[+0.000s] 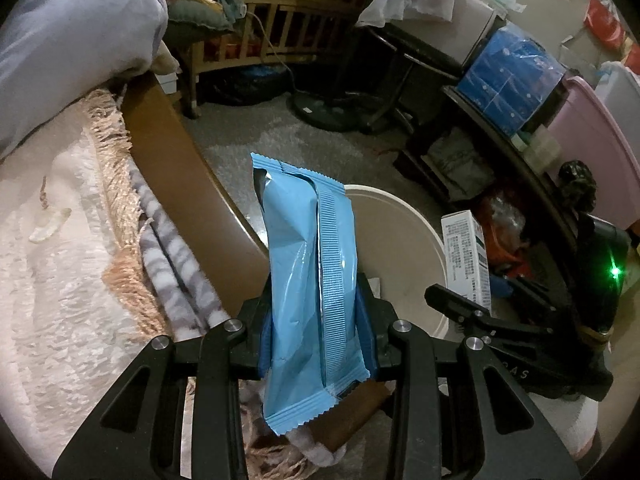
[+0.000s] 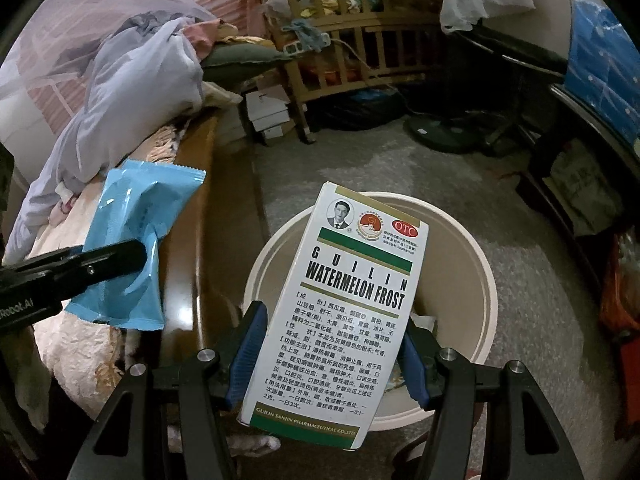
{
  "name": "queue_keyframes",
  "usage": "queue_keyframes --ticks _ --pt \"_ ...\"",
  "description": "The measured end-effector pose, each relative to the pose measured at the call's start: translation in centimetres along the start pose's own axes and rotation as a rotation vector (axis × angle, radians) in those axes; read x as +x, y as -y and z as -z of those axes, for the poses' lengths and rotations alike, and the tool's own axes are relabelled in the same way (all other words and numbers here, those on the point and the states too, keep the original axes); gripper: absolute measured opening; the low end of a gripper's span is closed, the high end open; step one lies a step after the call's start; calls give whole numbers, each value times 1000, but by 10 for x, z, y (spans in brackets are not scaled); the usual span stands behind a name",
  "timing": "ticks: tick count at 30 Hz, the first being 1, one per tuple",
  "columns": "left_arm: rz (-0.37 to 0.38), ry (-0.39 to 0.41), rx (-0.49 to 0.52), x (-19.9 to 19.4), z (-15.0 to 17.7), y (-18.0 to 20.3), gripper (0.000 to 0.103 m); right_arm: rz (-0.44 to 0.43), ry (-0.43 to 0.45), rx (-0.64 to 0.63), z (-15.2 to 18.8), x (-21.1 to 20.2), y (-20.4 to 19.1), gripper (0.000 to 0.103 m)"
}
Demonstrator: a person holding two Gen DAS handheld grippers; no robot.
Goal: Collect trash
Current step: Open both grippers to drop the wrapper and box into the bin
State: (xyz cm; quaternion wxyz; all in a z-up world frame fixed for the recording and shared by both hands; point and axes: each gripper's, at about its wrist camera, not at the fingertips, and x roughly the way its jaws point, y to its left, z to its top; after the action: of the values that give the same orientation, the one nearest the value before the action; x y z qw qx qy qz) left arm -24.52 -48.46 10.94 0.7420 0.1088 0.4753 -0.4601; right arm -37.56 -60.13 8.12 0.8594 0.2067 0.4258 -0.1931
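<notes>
Looking along the left gripper (image 1: 316, 336), we are seeing its blue pads pinching a blue wrapper (image 1: 308, 280), which is standing upright between them, its top torn open. Beyond it a cream bin (image 1: 404, 248) is sitting on the floor beside the wooden bed edge (image 1: 176, 176), and the right gripper (image 1: 460, 304) is holding a white box (image 1: 468, 252) over the bin's far side. Turning to the right wrist view, we are seeing the right gripper (image 2: 334, 360) clamping the box (image 2: 340, 304), printed "Watermelon Frost", above the bin (image 2: 472, 280). The left gripper (image 2: 100, 260) is gripping the wrapper (image 2: 136, 248) over the bed edge (image 2: 188, 240), left of the bin.
</notes>
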Motion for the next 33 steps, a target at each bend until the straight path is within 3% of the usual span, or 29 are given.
queue_keyframes --ticks 33 --pt "-18 -8 54 45 -11 28 34 55 -31 58 8 23 31 59"
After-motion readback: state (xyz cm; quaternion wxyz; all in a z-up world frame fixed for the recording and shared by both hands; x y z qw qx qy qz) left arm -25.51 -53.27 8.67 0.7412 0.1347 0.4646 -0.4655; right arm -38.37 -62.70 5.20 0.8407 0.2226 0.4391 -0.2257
